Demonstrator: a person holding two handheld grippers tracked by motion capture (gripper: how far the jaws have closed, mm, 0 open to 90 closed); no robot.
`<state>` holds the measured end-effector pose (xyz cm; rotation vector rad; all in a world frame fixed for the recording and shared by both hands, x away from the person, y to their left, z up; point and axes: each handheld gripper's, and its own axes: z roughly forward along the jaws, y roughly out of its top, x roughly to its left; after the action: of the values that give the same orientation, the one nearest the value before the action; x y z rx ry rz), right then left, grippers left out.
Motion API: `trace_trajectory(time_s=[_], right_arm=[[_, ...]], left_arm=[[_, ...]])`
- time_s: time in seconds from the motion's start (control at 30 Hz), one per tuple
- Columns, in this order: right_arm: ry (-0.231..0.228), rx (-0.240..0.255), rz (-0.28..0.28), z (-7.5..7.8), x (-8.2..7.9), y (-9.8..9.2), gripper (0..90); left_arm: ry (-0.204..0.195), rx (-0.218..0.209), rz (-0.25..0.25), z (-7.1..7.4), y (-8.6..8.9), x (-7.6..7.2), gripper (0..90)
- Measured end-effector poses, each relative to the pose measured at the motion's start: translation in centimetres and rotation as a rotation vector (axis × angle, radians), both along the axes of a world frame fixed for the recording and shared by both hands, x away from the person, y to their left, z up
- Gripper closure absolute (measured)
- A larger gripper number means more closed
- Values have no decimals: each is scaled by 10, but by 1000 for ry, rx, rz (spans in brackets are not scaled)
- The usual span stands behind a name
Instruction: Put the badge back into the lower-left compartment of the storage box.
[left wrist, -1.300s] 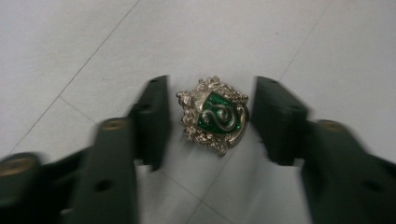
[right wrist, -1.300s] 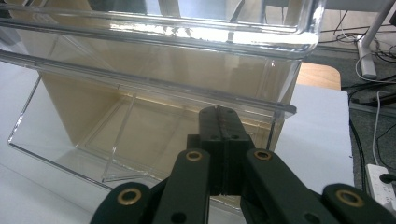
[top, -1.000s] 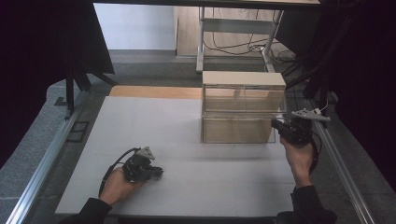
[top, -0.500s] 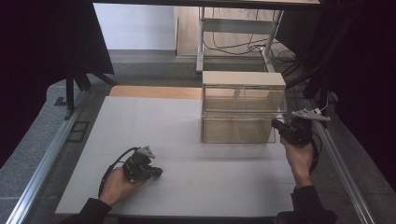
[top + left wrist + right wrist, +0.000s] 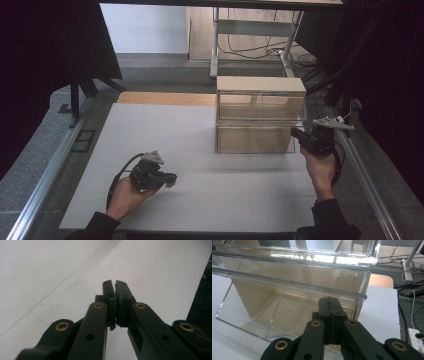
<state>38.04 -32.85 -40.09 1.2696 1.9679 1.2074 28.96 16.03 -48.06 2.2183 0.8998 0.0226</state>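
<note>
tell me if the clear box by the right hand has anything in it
Empty, as far as shown. In the right gripper view, the clear box shows bare see-through shelves and a tan back panel; the right hand-held gripper sits shut just before it.

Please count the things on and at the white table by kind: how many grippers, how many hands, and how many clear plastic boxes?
Grippers: 2, the left gripper and the right gripper, both with jaws closed and empty.
Hands: 2, the left hand and the right hand.
Clear plastic boxes: 1, the clear box standing on the white table.
Total: 5.
</note>
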Motion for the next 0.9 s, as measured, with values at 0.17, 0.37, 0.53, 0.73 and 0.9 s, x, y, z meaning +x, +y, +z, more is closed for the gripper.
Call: trace_trajectory(time_s=[0.17, 0.37, 0.53, 0.73, 0.9], right_arm=[[0, 0, -1, 0, 0, 0, 896], [1, 0, -1, 0, 0, 0, 896], [1, 1, 0, 0, 0, 0, 896], [2, 3, 0, 0, 0, 0, 896], [4, 2, 0, 0, 1, -1, 896]], left_arm=[[-32, -19, 5, 7, -2, -1, 872], [-60, -25, 16, 16, -8, 1, 872], [-80, -26, 4, 22, -16, 2, 871], [-103, -30, -12, 30, -29, 6, 871], [-115, -25, -19, 34, -39, 13, 871]])
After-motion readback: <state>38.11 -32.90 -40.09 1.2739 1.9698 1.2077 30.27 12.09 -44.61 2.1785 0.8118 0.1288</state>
